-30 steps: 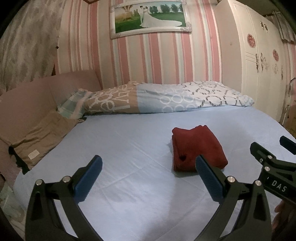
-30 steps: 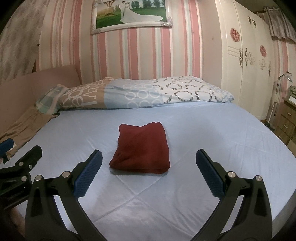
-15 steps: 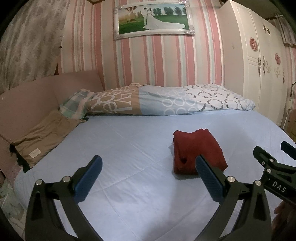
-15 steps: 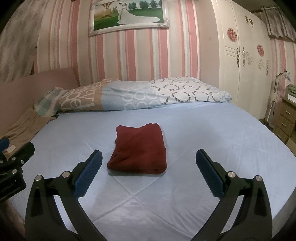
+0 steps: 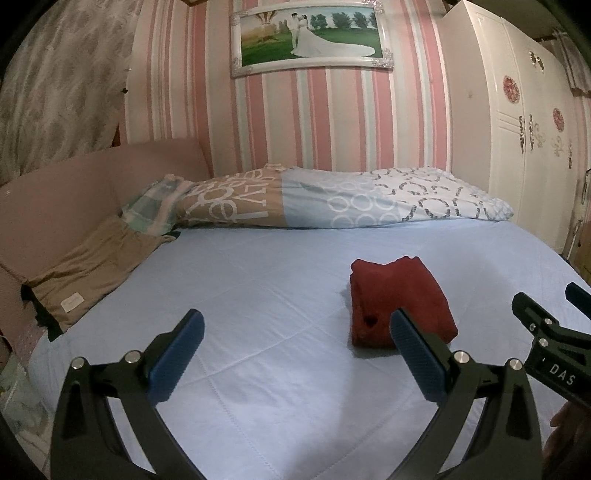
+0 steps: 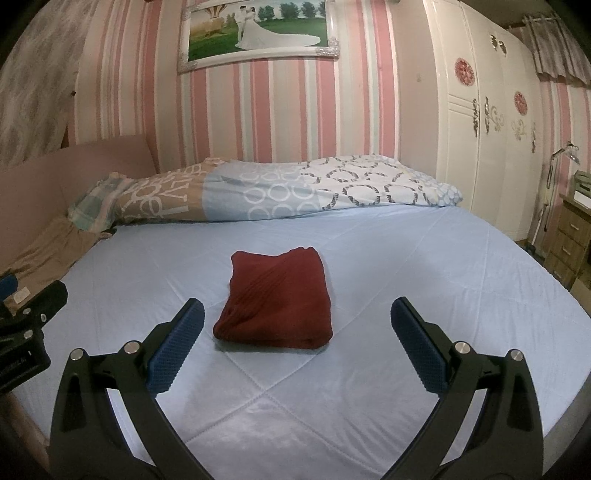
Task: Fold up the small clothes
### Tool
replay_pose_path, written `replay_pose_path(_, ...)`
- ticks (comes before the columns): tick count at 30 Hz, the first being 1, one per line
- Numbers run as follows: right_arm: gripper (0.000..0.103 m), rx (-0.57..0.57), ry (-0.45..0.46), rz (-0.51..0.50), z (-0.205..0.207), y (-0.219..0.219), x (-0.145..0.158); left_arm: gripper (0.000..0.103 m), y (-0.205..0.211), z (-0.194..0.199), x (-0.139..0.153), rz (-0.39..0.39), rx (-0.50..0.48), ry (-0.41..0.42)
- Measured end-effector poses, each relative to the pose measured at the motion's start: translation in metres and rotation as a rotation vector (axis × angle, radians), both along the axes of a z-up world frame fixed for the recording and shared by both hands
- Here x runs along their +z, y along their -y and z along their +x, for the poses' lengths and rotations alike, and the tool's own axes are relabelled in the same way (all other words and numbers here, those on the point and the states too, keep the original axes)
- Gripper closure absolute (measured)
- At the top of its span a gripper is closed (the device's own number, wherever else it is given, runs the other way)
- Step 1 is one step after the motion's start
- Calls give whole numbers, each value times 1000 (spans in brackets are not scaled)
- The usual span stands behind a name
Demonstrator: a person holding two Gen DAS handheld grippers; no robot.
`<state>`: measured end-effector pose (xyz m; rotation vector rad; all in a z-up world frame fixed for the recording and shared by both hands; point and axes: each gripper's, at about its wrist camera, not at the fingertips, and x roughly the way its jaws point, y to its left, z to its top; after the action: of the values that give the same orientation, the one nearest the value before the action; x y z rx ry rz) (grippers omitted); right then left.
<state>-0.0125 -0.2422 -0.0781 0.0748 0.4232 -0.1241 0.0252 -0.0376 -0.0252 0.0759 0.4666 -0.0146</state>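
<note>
One folded garment (image 6: 275,299), drawers (image 6: 567,240) (right view only)

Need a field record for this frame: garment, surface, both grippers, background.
garment: red cloth, folded into a compact rectangle, lying flat
surface: blue bed sheet, cloth near its middle
left gripper: jaws open, empty, above the sheet, cloth ahead and to its right
right gripper: jaws open, empty, cloth straight ahead, no contact
bedding: rolled quilt along the far edge, tan pillow at left
wall: framed photo, white wardrobe at right
</note>
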Motion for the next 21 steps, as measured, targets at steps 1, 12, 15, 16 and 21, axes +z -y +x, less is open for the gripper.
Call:
replay_pose_path(1,3,0,0,-1,0,0,0,2,0,0,0,-1,1,-1)
replay_pose_path(12,3,1,-9,-9,1,0,0,2,4,-1,3,7,-10,-7)
replay_pose_path(15,3,0,-8,-9,1,1,0,2,4,-1,4,10,-9,-10)
replay_pose_path(16,3,1,-9,-9,1,1,0,2,3,-1,3,9,-10,-8)
replay_pose_path(21,3,1,-10,-10,1,2,0,2,1,0,3,-7,-4,-16)
